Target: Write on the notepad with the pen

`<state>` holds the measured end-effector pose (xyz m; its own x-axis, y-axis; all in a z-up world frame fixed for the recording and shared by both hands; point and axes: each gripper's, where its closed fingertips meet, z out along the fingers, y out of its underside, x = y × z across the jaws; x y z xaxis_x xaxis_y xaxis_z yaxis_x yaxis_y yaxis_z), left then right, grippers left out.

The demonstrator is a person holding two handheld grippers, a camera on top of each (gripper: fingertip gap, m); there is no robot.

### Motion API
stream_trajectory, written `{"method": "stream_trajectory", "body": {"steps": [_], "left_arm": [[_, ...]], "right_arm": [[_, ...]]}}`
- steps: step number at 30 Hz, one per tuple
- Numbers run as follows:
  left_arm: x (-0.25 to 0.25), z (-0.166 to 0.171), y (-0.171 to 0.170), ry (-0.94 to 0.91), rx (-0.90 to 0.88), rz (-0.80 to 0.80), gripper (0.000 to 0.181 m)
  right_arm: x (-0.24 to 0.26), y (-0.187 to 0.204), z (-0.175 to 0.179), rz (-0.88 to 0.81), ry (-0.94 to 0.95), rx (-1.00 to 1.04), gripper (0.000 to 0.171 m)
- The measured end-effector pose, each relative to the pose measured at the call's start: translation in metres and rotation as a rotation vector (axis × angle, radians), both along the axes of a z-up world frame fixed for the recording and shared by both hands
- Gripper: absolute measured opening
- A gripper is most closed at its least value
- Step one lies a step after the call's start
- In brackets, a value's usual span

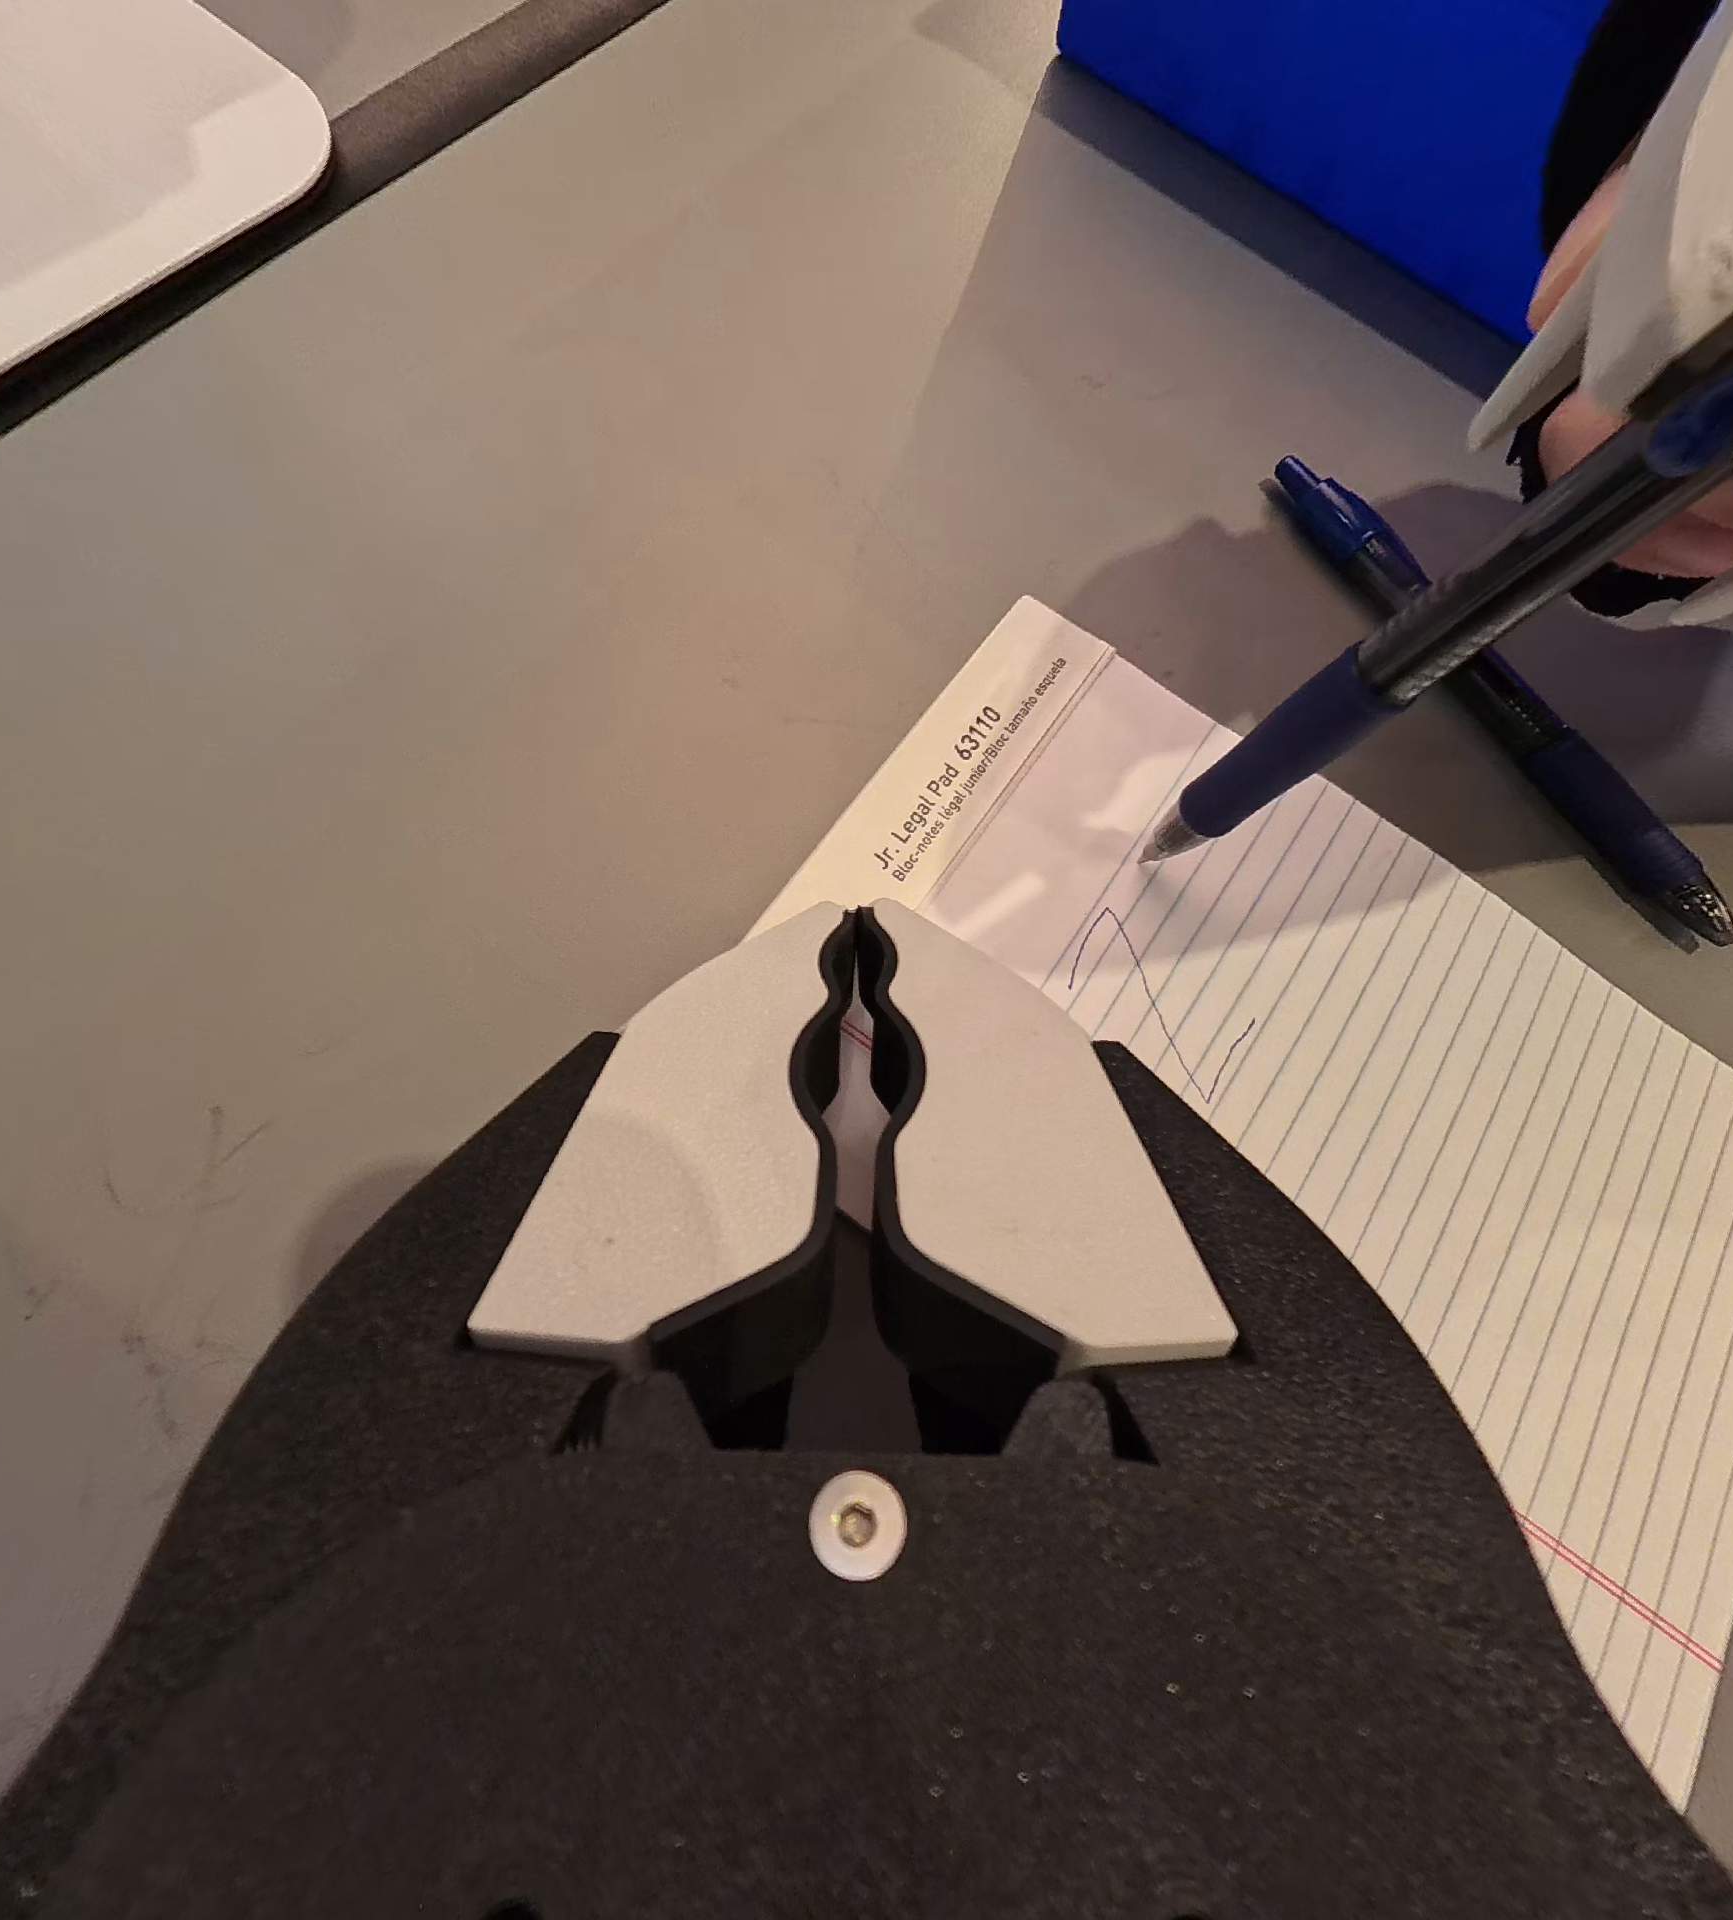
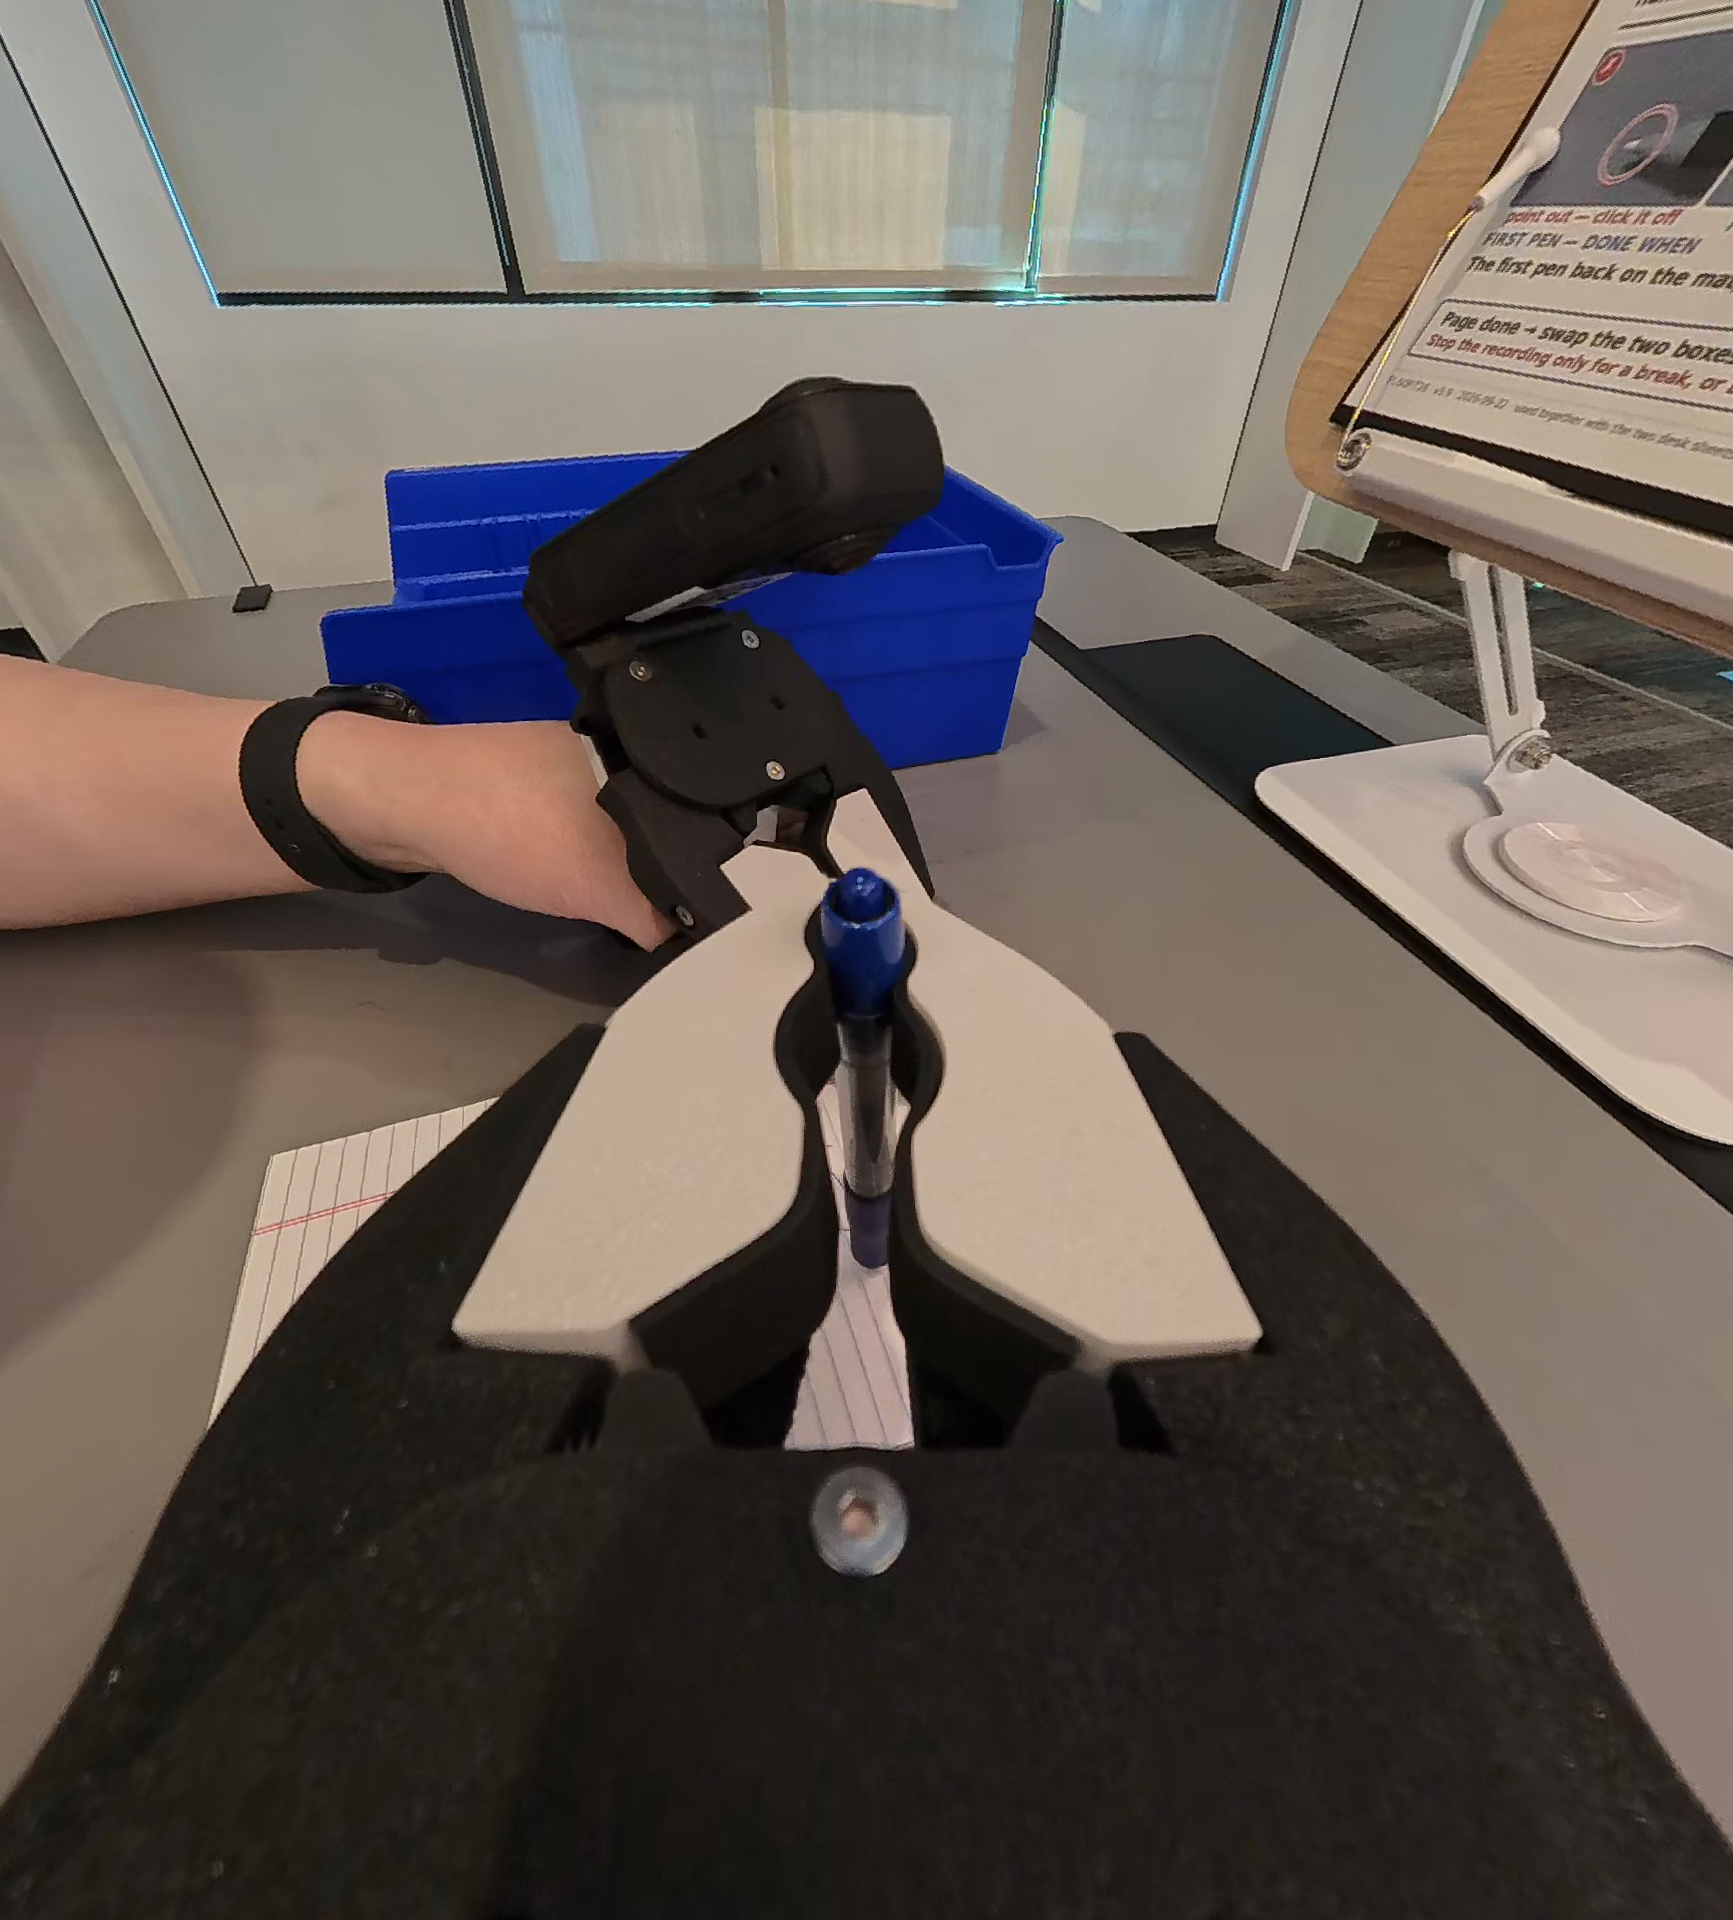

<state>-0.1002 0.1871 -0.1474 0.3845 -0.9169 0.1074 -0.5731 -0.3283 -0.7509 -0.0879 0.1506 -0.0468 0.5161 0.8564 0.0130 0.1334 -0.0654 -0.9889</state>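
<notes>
Left gripper (image 1: 859, 914) jaws closed, empty

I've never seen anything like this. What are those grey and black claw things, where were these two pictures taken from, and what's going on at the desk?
They are hand-held grippers, one in each of a person's hands; no robot arm is involved. Each carries a camera looking forward along its two fingers, so each picture is one gripper's own view.

In the left wrist view, the left gripper is shut and empty, its tips over the top corner of a lined notepad on the grey desk. A blue zigzag is already drawn on it. The right gripper is shut on a blue pen, tip at the paper. A second pen lies beside the pad.

The right wrist view also shows a blue bin and a document stand.
</notes>
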Motion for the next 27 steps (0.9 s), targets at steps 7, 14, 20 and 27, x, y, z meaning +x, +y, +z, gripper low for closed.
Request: {"method": "stream_trajectory", "body": {"steps": [7,14,20,27], "left_arm": [[0.000,0.000,0.000,0.000,0.000,0.000,0.000],[0.000,0.000,0.000,0.000,0.000,0.000,0.000],[0.000,0.000,0.000,0.000,-0.001,0.000,0.000],[0.000,0.000,0.000,0.000,-0.001,-0.001,0.000]], "right_arm": [[-0.003,-0.004,-0.001,0.021,-0.013,-0.005,0.004],[-0.005,-0.008,-0.001,0.038,-0.013,-0.013,0.004],[-0.008,-0.013,-0.001,0.056,-0.008,-0.024,0.004],[-0.011,-0.019,-0.001,0.081,0.004,-0.044,0.004]]}}
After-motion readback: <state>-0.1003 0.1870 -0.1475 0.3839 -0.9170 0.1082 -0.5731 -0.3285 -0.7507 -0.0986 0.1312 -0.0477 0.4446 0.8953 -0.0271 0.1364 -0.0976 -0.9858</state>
